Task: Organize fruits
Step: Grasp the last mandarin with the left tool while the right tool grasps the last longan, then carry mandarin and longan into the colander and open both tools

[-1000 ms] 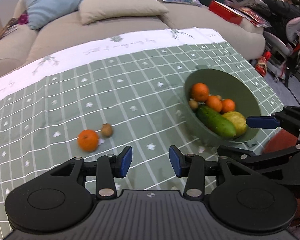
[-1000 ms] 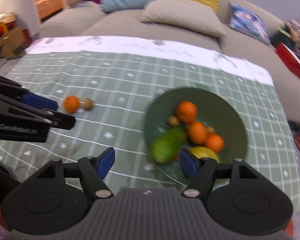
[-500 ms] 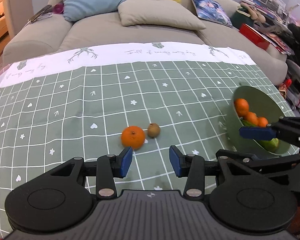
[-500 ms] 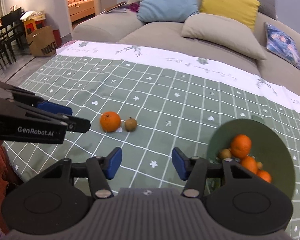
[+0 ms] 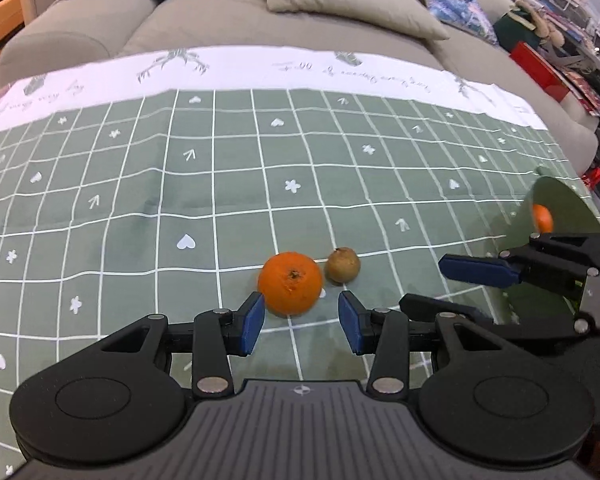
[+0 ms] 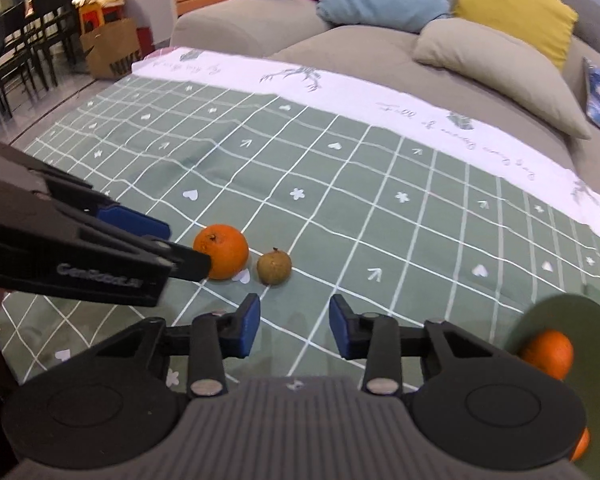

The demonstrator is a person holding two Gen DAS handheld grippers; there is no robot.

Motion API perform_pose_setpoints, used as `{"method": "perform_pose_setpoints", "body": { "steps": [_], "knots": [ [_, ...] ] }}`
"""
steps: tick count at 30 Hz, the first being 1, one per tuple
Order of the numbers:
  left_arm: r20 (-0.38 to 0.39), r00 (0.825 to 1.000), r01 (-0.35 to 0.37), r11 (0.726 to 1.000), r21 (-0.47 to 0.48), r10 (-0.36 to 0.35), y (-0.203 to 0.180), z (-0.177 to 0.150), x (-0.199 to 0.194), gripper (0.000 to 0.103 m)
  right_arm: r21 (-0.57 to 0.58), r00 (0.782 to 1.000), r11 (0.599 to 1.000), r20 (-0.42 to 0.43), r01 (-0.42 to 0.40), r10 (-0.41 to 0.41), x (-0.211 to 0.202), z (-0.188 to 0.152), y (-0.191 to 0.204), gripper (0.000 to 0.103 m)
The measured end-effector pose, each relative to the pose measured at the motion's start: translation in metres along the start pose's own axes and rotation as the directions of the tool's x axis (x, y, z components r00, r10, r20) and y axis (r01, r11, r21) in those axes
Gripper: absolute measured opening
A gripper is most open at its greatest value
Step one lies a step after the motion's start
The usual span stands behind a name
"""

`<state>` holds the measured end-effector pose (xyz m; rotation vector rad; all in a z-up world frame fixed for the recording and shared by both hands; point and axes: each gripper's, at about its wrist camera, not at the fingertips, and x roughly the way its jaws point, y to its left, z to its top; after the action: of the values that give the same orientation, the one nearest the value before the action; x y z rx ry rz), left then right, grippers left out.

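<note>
An orange (image 5: 291,283) and a small brown fruit (image 5: 343,265) lie side by side on the green checked tablecloth (image 5: 220,208). My left gripper (image 5: 301,327) is open, its blue pads just short of the orange on either side. My right gripper (image 6: 293,330) is open and empty, a little in front of the brown fruit (image 6: 274,267) and the orange (image 6: 221,251). A green bowl (image 6: 568,320) holding oranges (image 6: 548,353) sits at the right; it also shows in the left wrist view (image 5: 560,208).
A beige sofa (image 6: 380,60) with blue, yellow and beige cushions runs along the table's far side. A cardboard box (image 6: 112,50) and dark chairs (image 6: 24,40) stand at the far left. The right gripper's fingers (image 5: 480,271) cross the left wrist view at the right.
Both grippers have swung left, away from the bowl, and closed in on the orange and the brown fruit. Both stay open.
</note>
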<state>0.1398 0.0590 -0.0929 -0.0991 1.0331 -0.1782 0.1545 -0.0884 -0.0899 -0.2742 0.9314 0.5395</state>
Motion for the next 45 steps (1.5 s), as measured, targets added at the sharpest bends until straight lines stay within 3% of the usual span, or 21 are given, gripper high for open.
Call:
{"method": "perform_pose_setpoints", "body": {
  "steps": [17, 22, 45],
  "knots": [
    [-0.063, 0.998, 0.028, 0.999, -0.046, -0.031, 0.01, 0.017, 0.035, 0.05, -0.101, 0.999, 0.994, -0.03, -0.043, 0.04, 0.056, 0.017, 0.006, 0.03],
    [-0.075, 0.996, 0.047, 0.997, -0.065, -0.052, 0.013, 0.019, 0.04, 0.052, -0.085, 0.998, 0.995, -0.035, -0.052, 0.05, 0.062, 0.017, 0.005, 0.022],
    [-0.1, 0.994, 0.036, 0.988, -0.148, -0.051, 0.017, 0.011, 0.033, 0.048, -0.068, 0.999, 0.997, -0.026, -0.033, 0.031, 0.061, 0.015, 0.007, 0.02]
  ]
}}
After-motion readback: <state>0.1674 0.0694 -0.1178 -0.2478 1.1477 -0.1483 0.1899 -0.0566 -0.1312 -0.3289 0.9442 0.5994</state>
